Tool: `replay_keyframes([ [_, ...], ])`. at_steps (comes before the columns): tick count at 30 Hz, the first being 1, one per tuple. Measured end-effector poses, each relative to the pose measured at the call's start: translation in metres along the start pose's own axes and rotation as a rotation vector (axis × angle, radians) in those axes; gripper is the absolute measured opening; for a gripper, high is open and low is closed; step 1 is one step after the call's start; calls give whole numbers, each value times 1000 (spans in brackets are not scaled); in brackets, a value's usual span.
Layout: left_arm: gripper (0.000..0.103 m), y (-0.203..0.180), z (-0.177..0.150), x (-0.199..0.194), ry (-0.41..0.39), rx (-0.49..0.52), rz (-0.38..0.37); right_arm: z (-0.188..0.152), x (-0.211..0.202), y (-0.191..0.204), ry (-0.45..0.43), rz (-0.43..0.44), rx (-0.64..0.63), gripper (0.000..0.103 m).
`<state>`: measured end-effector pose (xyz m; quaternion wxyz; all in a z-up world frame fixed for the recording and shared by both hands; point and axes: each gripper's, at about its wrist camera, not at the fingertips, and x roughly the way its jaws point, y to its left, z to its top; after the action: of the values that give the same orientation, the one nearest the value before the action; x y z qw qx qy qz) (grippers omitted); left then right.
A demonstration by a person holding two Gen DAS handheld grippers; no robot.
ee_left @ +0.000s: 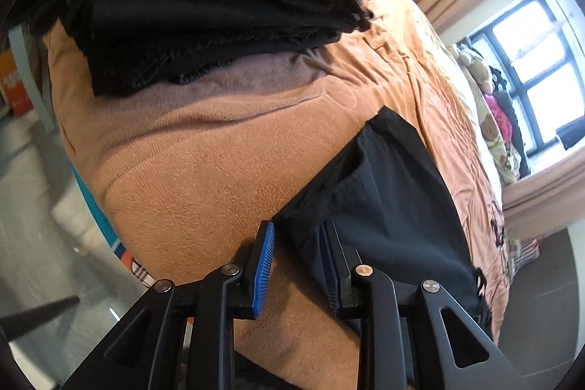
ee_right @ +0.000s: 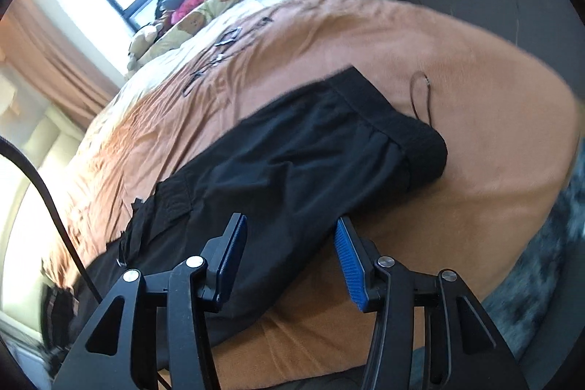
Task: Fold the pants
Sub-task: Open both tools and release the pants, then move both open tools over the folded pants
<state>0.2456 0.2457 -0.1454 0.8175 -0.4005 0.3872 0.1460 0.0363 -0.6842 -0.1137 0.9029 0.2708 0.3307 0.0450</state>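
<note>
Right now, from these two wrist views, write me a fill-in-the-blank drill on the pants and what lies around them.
1. The black pants lie on a blanket coloured ____.
2. In the left wrist view, a stack of folded dark clothes sits ____ the pants on the bed.
3. The pads of the right gripper are coloured ____.
4. The jaws of the left gripper stand ____.

Missing words: orange; beyond; blue; open

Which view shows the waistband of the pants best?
The right wrist view: the waistband runs in full across the top of the pants. The left wrist view shows only one folded edge of the pants, with no waistband visible.
</note>
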Motion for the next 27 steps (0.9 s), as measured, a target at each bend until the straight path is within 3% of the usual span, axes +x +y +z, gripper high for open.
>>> replay_keyframes([
  [5,28,-7,-1,-21,-55,75,31,-4,-1,48,-1,47,-103,48],
  [9,45,-17,5,-35,-82,137,18,-6,5,81,5,75,-173,48],
  [13,46,-38,14,-34,-73,209,-19,-3,26,95,32,91,-203,48],
  [20,46,-91,29,-6,-16,317,-48,16,57,100,93,102,-217,47],
  [27,46,-133,38,46,73,375,-47,20,94,129,163,99,-269,47],
])
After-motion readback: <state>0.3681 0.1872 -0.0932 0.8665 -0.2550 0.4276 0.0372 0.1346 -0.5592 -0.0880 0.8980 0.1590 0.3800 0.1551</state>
